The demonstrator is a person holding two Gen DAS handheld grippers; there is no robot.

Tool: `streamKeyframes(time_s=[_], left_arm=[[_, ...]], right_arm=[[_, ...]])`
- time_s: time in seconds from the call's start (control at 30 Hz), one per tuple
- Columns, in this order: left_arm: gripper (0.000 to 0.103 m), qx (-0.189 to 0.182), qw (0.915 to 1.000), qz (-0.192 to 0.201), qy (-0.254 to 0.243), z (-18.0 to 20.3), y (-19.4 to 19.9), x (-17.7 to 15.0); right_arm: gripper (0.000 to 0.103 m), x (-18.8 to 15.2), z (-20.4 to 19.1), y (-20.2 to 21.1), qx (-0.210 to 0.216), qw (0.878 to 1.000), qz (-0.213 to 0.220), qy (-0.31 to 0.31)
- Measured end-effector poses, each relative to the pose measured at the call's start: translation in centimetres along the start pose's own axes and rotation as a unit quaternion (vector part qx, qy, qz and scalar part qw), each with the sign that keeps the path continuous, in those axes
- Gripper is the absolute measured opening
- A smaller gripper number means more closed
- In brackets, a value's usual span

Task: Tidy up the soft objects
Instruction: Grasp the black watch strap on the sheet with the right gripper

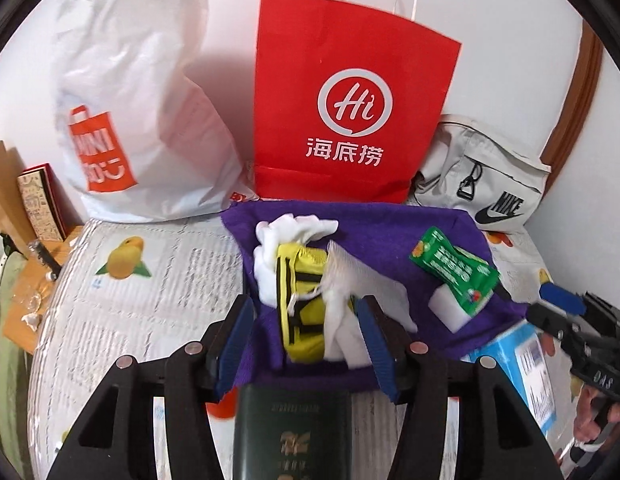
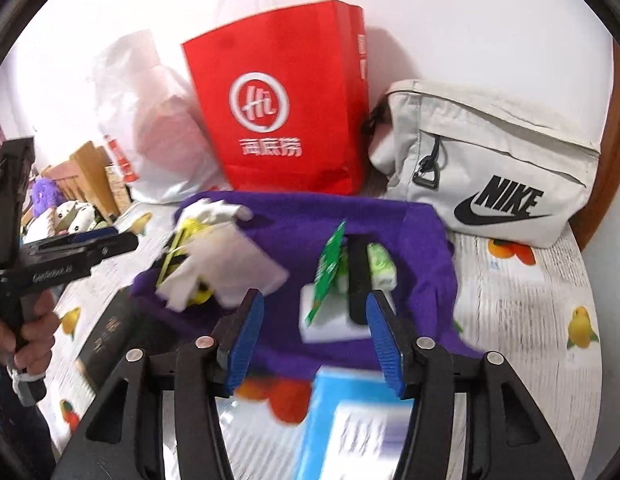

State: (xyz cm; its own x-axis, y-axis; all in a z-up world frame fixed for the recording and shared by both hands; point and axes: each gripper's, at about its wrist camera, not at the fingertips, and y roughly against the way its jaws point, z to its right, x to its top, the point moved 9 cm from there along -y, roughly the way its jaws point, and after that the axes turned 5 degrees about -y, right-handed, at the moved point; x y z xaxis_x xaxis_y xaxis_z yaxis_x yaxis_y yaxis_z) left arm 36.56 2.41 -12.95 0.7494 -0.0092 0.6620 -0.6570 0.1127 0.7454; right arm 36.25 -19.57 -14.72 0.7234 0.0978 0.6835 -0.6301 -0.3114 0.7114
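A purple cloth (image 1: 390, 240) (image 2: 310, 220) is spread on the table. On its left lie a white glove-like cloth (image 1: 294, 232), a yellow pouch with black straps (image 1: 302, 312) (image 2: 182, 248) and a white sheet (image 1: 366, 280) (image 2: 238, 268). On its right a green packet (image 1: 454, 272) (image 2: 330, 272) rests on a white sponge block (image 1: 450, 308) (image 2: 330, 320), beside a black bar (image 2: 358, 276). My left gripper (image 1: 306, 320) is open, hovering near the yellow pouch without pressing it. My right gripper (image 2: 315, 308) is open just short of the sponge block, holding nothing.
A red paper bag (image 1: 350, 112) (image 2: 286, 100), a white plastic bag (image 1: 142, 120) and a white Nike bag (image 1: 486, 184) (image 2: 490, 160) stand along the wall. A dark green booklet (image 1: 290, 432) and a blue box (image 2: 350, 420) lie at the cloth's near edge.
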Motion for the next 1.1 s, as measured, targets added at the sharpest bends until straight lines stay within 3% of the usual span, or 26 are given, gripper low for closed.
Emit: streamKeyframes(time_s=[0.13,0.43,0.7,0.97,1.0,1.07,1.1], left_arm=[[0.052,-0.005,1.0,-0.001,0.003,0.0,2.0,-2.0],[0.052,-0.021,0.9996,-0.012,0.016,-0.2,5.8,-7.4],[0.053,-0.029,0.9988,-0.022,0.033,-1.7,7.2,-11.4],[0.053,-0.048,0.9971,-0.026,0.053,-3.9,8.2,-14.2],[0.053,-0.048,0.997,-0.026,0.054,-4.2,8.4,-14.5],[0.053,-0.049,0.997,-0.025,0.054,-4.6,8.6,-14.8],[0.053,-0.048,0.997,-0.024,0.056,-4.8,8.6,-15.0]], right_arm=[[0.058,-3.4,-1.9,1.6,-0.003,1.0,-0.013,0.008],[0.058,-12.8,-7.6,4.6,0.059,0.997,-0.049,0.02],[0.057,-19.6,-13.7,3.3,0.071,0.986,-0.09,0.118],[0.056,-22.1,-15.5,-0.2,0.049,0.971,-0.132,0.195],[0.055,-22.0,-15.8,-0.2,0.051,0.969,-0.122,0.209],[0.042,-21.7,-16.1,-0.4,0.059,0.968,-0.125,0.21],[0.024,-21.2,-15.8,-0.8,0.057,0.97,-0.128,0.198]])
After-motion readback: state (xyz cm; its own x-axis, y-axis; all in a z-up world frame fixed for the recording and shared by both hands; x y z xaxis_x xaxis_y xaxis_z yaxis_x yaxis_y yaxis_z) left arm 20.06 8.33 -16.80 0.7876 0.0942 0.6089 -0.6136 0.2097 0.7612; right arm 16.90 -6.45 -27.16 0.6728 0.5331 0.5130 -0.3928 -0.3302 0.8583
